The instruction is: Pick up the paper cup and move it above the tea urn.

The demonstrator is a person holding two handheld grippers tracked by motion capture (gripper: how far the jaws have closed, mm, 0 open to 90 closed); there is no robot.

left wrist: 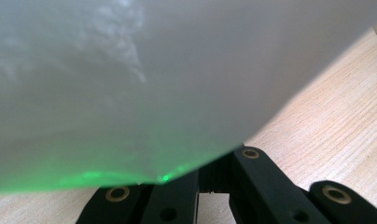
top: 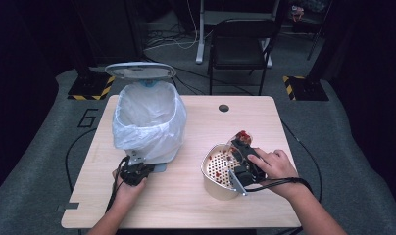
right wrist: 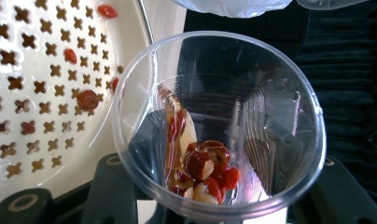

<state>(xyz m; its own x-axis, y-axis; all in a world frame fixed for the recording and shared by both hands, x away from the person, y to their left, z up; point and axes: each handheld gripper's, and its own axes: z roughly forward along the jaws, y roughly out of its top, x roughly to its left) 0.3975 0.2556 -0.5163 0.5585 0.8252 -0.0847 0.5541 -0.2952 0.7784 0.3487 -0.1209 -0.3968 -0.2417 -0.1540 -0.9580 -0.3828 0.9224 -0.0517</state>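
Observation:
A bin lined with a white plastic bag [top: 147, 117] stands on the left of the wooden table [top: 186, 196], its lid [top: 139, 70] raised. My left gripper [top: 136, 169] sits at the bin's foot by a metal pedal [top: 135, 157]. In the left gripper view its jaws [left wrist: 214, 177] are shut right under the bag [left wrist: 154, 84]. My right gripper [top: 242, 156] is shut on a clear plastic cup [top: 241, 138], tilted at the far rim of a cream perforated strainer [top: 216, 169]. The cup [right wrist: 219, 126] holds red fruit pieces [right wrist: 205, 170]. Red bits lie in the strainer [right wrist: 46, 93].
A black chair [top: 240, 44] stands behind the table. A round cable hole [top: 223, 107] is near the table's far edge. Cables trail from both grippers over the front edge. Bare wood lies between bin and strainer.

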